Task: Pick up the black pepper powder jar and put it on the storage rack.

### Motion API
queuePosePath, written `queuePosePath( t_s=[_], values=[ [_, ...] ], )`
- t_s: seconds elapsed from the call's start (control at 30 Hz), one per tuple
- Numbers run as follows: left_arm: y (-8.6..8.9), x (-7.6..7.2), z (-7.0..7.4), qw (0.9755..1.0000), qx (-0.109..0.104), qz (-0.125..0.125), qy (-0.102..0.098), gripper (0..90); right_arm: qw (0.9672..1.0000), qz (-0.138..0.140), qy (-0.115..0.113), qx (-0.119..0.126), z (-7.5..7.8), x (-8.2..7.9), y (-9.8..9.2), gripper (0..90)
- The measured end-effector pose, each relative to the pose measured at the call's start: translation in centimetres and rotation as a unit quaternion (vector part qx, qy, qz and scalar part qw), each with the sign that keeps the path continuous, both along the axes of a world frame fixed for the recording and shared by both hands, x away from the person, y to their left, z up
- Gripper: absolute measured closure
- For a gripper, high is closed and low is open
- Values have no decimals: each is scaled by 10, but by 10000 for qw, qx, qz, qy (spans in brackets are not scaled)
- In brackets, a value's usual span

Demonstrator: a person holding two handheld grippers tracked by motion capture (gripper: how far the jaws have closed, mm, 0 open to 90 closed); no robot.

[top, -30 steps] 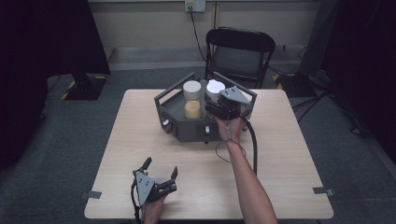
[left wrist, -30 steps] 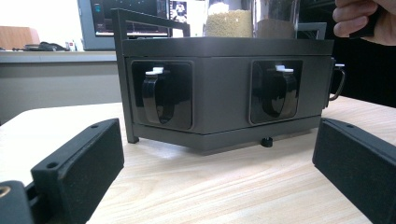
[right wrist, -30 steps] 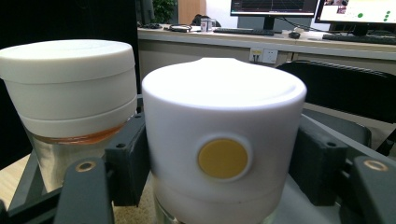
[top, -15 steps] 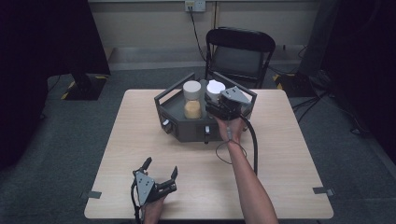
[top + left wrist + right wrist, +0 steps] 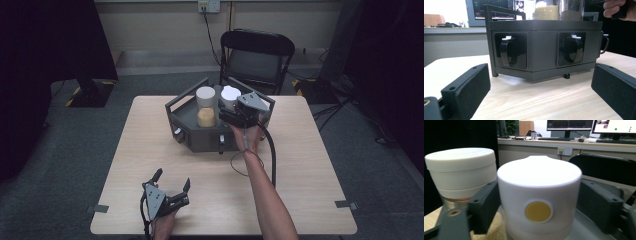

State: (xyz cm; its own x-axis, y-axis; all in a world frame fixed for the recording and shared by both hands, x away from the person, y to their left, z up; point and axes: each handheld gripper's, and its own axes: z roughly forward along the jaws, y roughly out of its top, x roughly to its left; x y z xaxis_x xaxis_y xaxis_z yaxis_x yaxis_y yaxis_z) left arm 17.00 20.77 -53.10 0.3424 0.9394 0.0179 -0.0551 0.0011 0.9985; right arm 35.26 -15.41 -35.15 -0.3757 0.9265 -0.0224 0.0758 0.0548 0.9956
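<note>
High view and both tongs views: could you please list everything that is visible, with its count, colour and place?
table: 1, light wood, centre of room
tray: 1, dark grey, far middle of table
jar of grain: 1, clear with white lid, left in tray
second jar: 1, white lid with yellow dot, right in tray
scoops: 2, black, in recesses of the tray's front
chair: 1, black, behind table
left tongs: 1, black, open, near edge of table
right tongs: 1, black, jaws just opening, around the second jar's lid
right forearm: 1, reaching from bottom edge to tray
</note>
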Motion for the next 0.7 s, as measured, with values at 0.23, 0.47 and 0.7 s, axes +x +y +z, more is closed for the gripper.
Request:
queuePosePath(
  t_s=[0.23,0.47,0.7],
  values=[
    [0,0,0,10000,0,0,-1,15,9997,-92,-210,67,-5,-6,4,0],
    [0,0,0,10000,1,0,-1,16,9995,-9,-314,107,-8,-11,2,0],
    [0,0,0,10000,-1,0,0,15,9991,-12,-379,215,-11,-19,-1,0]
  ],
)
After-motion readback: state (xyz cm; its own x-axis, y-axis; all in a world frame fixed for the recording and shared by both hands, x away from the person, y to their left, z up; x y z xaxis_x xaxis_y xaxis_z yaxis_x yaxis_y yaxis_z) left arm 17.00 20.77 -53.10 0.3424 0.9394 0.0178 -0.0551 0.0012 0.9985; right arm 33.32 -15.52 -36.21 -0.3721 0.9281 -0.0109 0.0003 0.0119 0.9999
